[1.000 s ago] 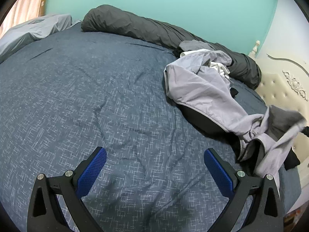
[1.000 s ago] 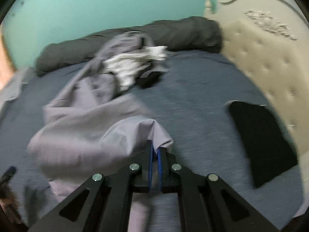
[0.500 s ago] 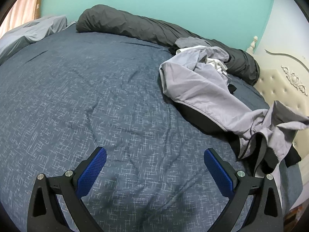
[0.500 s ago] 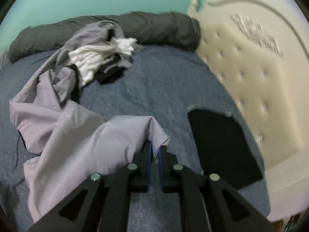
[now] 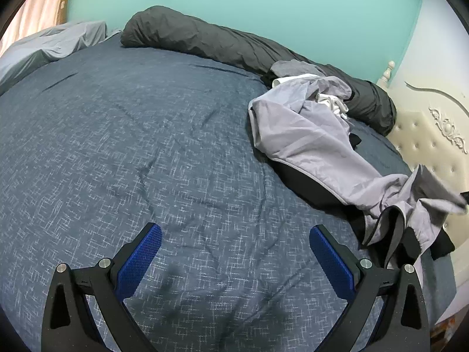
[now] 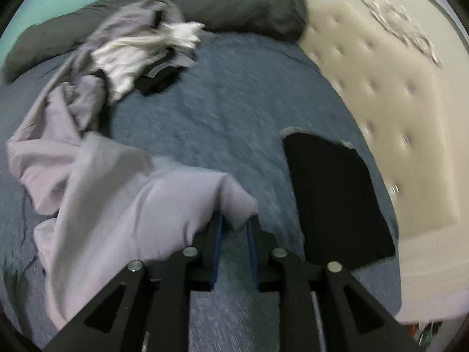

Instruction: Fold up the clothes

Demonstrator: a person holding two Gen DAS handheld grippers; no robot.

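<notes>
The left gripper (image 5: 234,252) hovers wide open above the bedspread (image 5: 146,146); the right gripper (image 6: 234,226), jaws slightly parted, has a fold of the grey jacket (image 6: 117,190) between them.

Bed (image 5: 146,146), blue crosshatch cover. Dark grey rolled duvet (image 5: 205,41) along teal wall (image 5: 263,6). Cream tufted headboard (image 6: 381,102), carved ornament. Grey sheet (image 5: 52,44) at far left corner.
</notes>
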